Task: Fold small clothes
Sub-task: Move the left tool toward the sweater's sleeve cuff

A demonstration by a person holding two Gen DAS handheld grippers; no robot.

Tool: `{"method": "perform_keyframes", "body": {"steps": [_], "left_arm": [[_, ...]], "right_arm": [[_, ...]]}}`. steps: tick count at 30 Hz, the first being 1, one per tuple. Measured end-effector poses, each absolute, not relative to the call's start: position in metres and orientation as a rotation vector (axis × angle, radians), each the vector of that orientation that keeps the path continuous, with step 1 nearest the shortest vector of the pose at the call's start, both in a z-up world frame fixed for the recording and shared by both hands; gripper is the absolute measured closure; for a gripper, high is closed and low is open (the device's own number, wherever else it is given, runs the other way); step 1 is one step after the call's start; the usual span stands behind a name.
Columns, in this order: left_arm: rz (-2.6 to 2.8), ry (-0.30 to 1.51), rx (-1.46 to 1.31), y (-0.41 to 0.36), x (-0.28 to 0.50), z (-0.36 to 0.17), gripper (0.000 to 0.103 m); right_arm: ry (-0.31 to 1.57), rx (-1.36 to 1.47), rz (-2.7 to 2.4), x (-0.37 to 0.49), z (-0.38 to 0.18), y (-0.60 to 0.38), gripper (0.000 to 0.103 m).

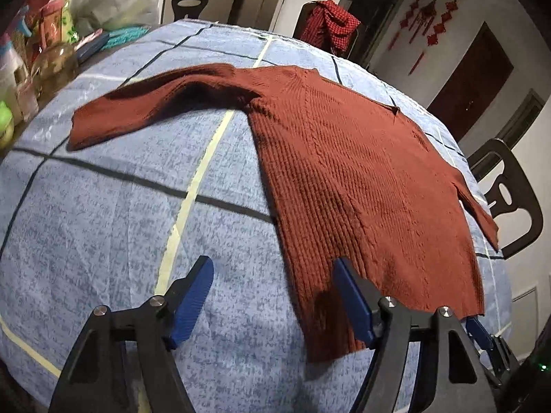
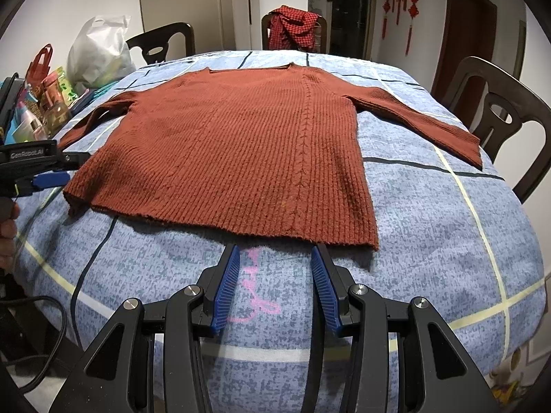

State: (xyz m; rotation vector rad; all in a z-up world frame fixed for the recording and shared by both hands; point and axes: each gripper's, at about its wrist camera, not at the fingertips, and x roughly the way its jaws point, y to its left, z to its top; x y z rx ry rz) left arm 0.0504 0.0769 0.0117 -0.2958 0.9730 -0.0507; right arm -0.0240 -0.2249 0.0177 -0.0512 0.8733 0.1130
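A counter (image 2: 447, 227) draped in blue checked cloth carries a rust-red ribbed sweater (image 2: 234, 158) lying flat, sleeves spread.

"GenRobot.AI" in pale letters on black body of left gripper (image 2: 51, 179), seen at left edge of right wrist view; pink scribble on blue checked cloth (image 2: 430, 213) between right gripper's fingers, not readable; packaging print on left side too blurred to read

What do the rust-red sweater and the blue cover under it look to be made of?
Rust-red ribbed sweater: looks like knitted wool or acrylic yarn, matte; vertical ribs and a cable line show. Blue checked table cover: seemingly thin woven cotton, matte, with a printed mottle.
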Motion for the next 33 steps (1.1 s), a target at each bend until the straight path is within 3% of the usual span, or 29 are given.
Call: {"method": "perform_keyframes", "body": {"steps": [5, 9, 11, 16, 27, 33], "left_arm": [[-0.05, 0.989, -0.222, 0.063, 0.06, 0.01, 0.035], [-0.026, 0.982, -0.094, 0.048, 0.062, 0.009, 0.046], [-0.033, 0.977, -0.056, 0.041, 0.063, 0.008, 0.055], [-0.08, 0.983, -0.047, 0.034, 0.063, 0.012, 0.09], [-0.031, 0.976, -0.106, 0.066, 0.054, 0.015, 0.092], [-0.029, 0.984, -0.147, 0.076, 0.052, 0.013, 0.088]], "right_arm": [[0.875, -0.047, 0.12, -0.024, 0.017, -0.226, 0.059], [0.873, -0.048, 0.123, -0.024, 0.017, -0.226, 0.059], [0.871, -0.046, 0.126, -0.025, 0.017, -0.226, 0.059], [0.873, -0.045, 0.129, -0.025, 0.017, -0.226, 0.059], [0.889, -0.038, 0.136, -0.024, 0.018, -0.227, 0.059], [0.913, 0.005, 0.172, -0.02, 0.025, -0.234, 0.059]]}}
